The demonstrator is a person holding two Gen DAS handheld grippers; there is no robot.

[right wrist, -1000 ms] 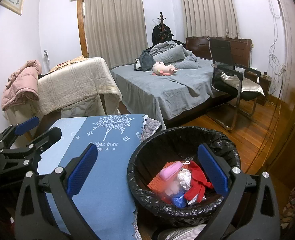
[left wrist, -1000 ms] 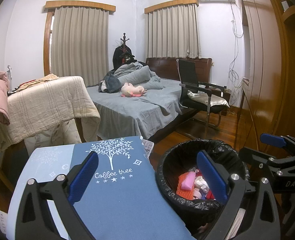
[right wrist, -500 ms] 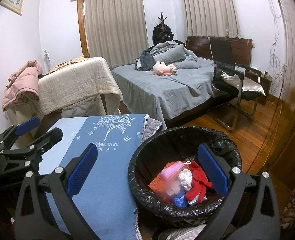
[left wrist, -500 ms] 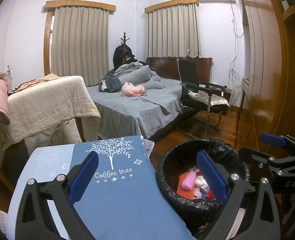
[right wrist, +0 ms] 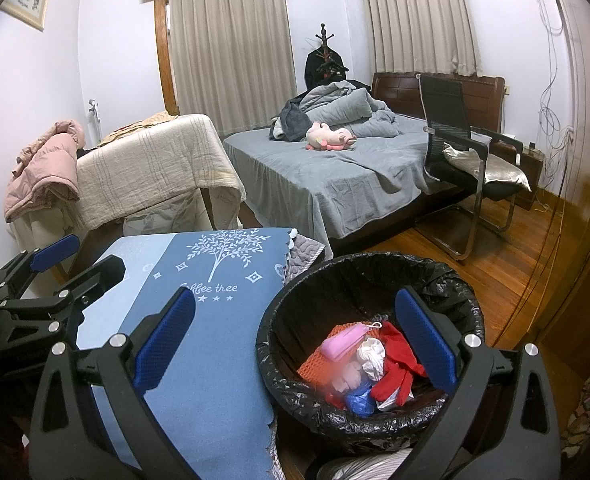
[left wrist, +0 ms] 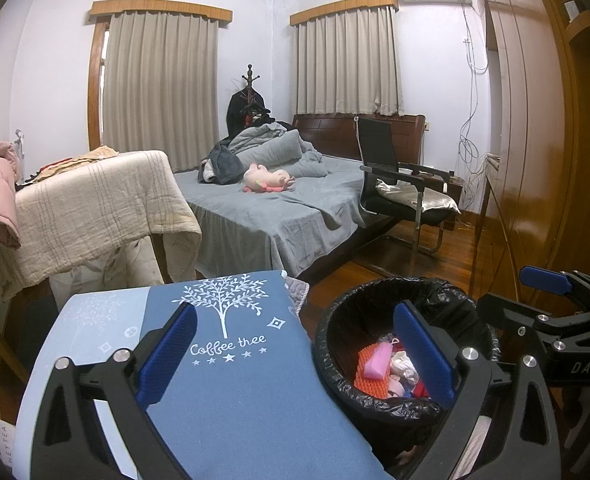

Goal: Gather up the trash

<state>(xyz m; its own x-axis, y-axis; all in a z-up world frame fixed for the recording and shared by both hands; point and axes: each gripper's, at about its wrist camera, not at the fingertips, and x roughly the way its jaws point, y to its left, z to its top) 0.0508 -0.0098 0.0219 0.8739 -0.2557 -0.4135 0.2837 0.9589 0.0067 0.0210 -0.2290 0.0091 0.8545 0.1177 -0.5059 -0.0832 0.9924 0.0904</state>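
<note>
Our left gripper [left wrist: 295, 356] is spread wide w/ nothing between its blue pads; it hangs above the seam where the table meets the bin. Right gripper [right wrist: 295, 340] is the same: wide apart, empty, sitting more squarely over the bin [right wrist: 369, 408]. We'd guess both are held up and back like this to get a look at the scene, not to grab anything yet.

Moving outward: the black-bagged bin stands just beside the table's right edge, prob. so stuff can go straight from tabletop into it. Trash [right wrist: 359, 364] is already piled at the bottom — pink piece, orange mesh-like piece, white crumpled bit, red item, a bit of blue. One patch in there is blurred, can't tell what it is.

The table's blue cloth [left wrist: 231, 392] w/ the tree print shows no loose trash in either view, so we judge the collecting is mostly or fully done; what's left may be a last check or dealing w/ the bag itself.

Further out: grey bed [right wrist: 335, 176] w/ a pink plush toy [right wrist: 329, 138], black chair [right wrist: 455, 120] to its right, beige blanket [left wrist: 95, 208] draped left. Nothing there reads as trash to us.
</note>
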